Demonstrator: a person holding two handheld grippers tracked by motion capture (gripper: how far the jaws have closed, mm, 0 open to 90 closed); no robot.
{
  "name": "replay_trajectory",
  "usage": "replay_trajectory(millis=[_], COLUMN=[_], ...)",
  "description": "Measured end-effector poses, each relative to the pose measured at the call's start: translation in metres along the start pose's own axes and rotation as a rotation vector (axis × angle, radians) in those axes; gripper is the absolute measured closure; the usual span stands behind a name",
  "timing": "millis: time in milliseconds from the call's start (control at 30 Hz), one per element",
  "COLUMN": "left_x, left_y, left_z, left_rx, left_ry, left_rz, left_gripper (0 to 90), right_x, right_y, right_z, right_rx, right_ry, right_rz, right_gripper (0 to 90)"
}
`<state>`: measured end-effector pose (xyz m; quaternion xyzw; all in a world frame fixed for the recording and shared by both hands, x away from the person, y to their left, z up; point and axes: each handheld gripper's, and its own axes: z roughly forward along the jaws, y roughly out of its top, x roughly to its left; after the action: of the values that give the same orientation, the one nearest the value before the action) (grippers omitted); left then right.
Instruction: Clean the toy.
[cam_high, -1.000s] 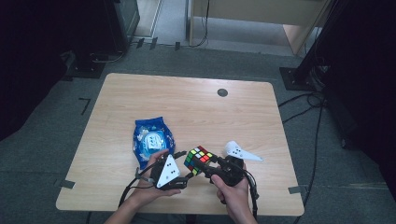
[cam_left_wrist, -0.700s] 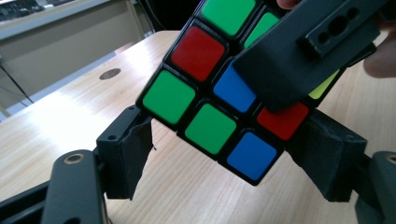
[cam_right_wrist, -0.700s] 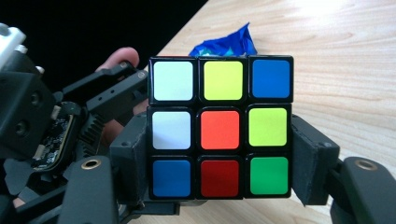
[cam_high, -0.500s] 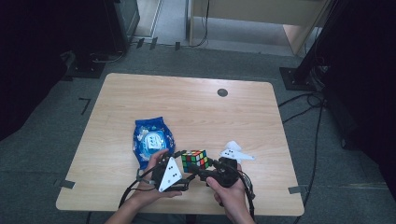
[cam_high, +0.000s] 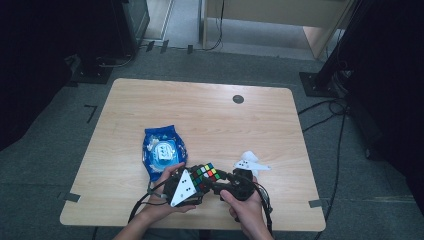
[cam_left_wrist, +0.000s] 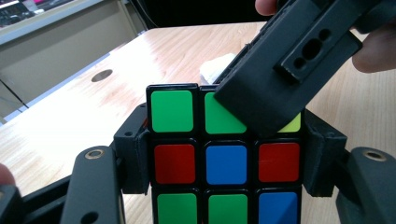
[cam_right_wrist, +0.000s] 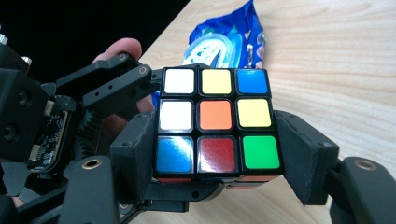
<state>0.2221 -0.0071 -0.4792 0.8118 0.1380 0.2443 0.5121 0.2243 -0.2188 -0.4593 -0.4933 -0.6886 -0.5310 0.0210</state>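
Light wood-grain table (cam_high: 210, 120), rounded corners, with a round dark grommet (cam_high: 238, 99) near its far edge. Grey carpet floor (cam_high: 55, 150) all round; small dark tape marks (cam_high: 90, 111) to the table's left. Black cables (cam_high: 320, 117) run over the carpet on the right toward a black stand base (cam_high: 317, 82). A pale wooden cabinet (cam_high: 270, 22) stands beyond the far edge, a dark unit (cam_high: 127, 22) left of it. Left and right margins fall into deep shadow; light is dim and even over the tabletop.
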Motion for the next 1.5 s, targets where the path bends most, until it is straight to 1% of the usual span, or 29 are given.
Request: replay_trajectory(millis=[67,133,167,200,267,333,467,533,600,633,700,767,800,833,867,900,933,967,1000,1033,1100,1133,1200,1300,1367,1400,1433,1467,1500], left_x=[0.0,-0.001,-0.001,0.0,0.0,0.001,-0.002,-0.002,-0.002,-0.002,0.002,0.01,0.013,0.017,0.021,0.024,0.026,0.027,0.029,0.029,0.029,0.029,0.029,0.029,0.029,0.029,0.029,0.029,0.028], left_y=[0.0,0.0,-0.001,-0.002,-0.004,-0.003,-0.003,-0.003,-0.002,-0.002,-0.002,-0.004,-0.004,-0.005,-0.006,-0.006,-0.006,-0.007,-0.007,-0.007,-0.007,-0.007,-0.008,-0.009,-0.009,-0.009,-0.009,-0.009,-0.009], left_z=[0.001,0.002,0.003,0.004,0.004,0.003,0.004,0.004,0.003,0.003,0.002,-0.002,-0.004,-0.006,-0.008,-0.01,-0.011,-0.012,-0.013,-0.013,-0.013,-0.013,-0.013,-0.012,-0.012,-0.012,-0.012,-0.012,-0.012], left_rx=[-0.002,0.013,0.028,0.042,0.038,0.037,0.034,0.035,0.034,0.034,0.029,0.022,0.021,0.019,0.015,0.01,0.004,0.002,0.001,0.0,0.003,0.005,0.005,0.009,0.011,0.011,0.012,0.012,0.013], left_ry=[0.005,0.008,0.02,0.023,0.019,0.016,0.025,0.027,0.039,0.039,0.037,0.043,0.046,0.047,0.048,0.051,0.052,0.051,0.051,0.052,0.051,0.048,0.041,0.03,0.025,0.024,0.021,0.019,0.017], left_rz=[-0.005,-0.006,-0.005,-0.011,-0.021,-0.021,-0.009,-0.011,-0.004,-0.012,-0.038,-0.071,-0.078,-0.093,-0.108,-0.121,-0.137,-0.143,-0.147,-0.147,-0.148,-0.145,-0.142,-0.139,-0.138,-0.14,-0.142,-0.141,-0.139], left_gripper=[33.5,32.7,31.0,30.0,30.1,31.4,33.3,33.6,33.8,33.9,34.0,34.0,34.0,34.0,33.9,34.0,33.9,33.9,33.9,34.0,34.0,34.0,33.9,33.9,34.0,33.9,33.9,33.9,33.9], right_x=[0.002,0.004,0.004,0.004,0.003,0.002,0.003,0.003,0.002,0.002,0.002,-0.002,-0.007,-0.011,-0.016,-0.022,-0.03,-0.038,-0.044,-0.055,-0.07,-0.076,-0.085,-0.09,-0.09,-0.091,-0.092,-0.092,-0.092], right_y=[0.0,0.0,0.0,0.0,0.002,0.003,0.002,0.002,0.003,0.004,0.007,0.013,0.016,0.017,0.018,0.018,0.018,0.018,0.017,0.017,0.014,0.013,0.01,0.006,0.003,0.001,-0.001,-0.004,-0.006], right_z=[-0.001,-0.002,-0.003,-0.005,-0.009,-0.011,-0.011,-0.011,-0.011,-0.011,-0.015,-0.025,-0.033,-0.038,-0.043,-0.046,-0.048,-0.049,-0.049,-0.048,-0.047,-0.047,-0.047,-0.05,-0.051,-0.05,-0.047,-0.043,-0.041], right_rx=[-0.008,-0.012,-0.02,-0.036,-0.06,-0.077,-0.077,-0.076,-0.072,-0.078,-0.101,-0.139,-0.165,-0.183,-0.206,-0.216,-0.213,-0.202,-0.184,-0.147,-0.098,-0.083,-0.04,0.016,0.04,0.047,0.06,0.083,0.1], right_ry=[-0.012,-0.026,-0.03,-0.03,-0.031,-0.03,-0.031,-0.027,-0.021,-0.021,-0.034,-0.019,-0.027,-0.046,-0.09,-0.145,-0.205,-0.257,-0.294,-0.338,-0.398,-0.404,-0.363,-0.309,-0.277,-0.273,-0.273,-0.282,-0.296], right_rz=[-0.011,-0.029,-0.026,-0.019,-0.012,-0.012,-0.022,-0.03,-0.044,-0.053,-0.084,-0.098,-0.113,-0.122,-0.146,-0.17,-0.184,-0.189,-0.192,-0.205,-0.238,-0.25,-0.29,-0.381,-0.436,-0.451,-0.476,-0.517,-0.536], right_gripper=[34.5,34.6,34.6,34.6,34.6,34.6,34.6,34.5,34.3,33.3,25.4,24.0,25.2,27.3,28.7,28.9,29.2,29.6,30.1,29.8,32.9,35.9,37.1,37.3,34.0,30.7,28.0,25.6,24.6])
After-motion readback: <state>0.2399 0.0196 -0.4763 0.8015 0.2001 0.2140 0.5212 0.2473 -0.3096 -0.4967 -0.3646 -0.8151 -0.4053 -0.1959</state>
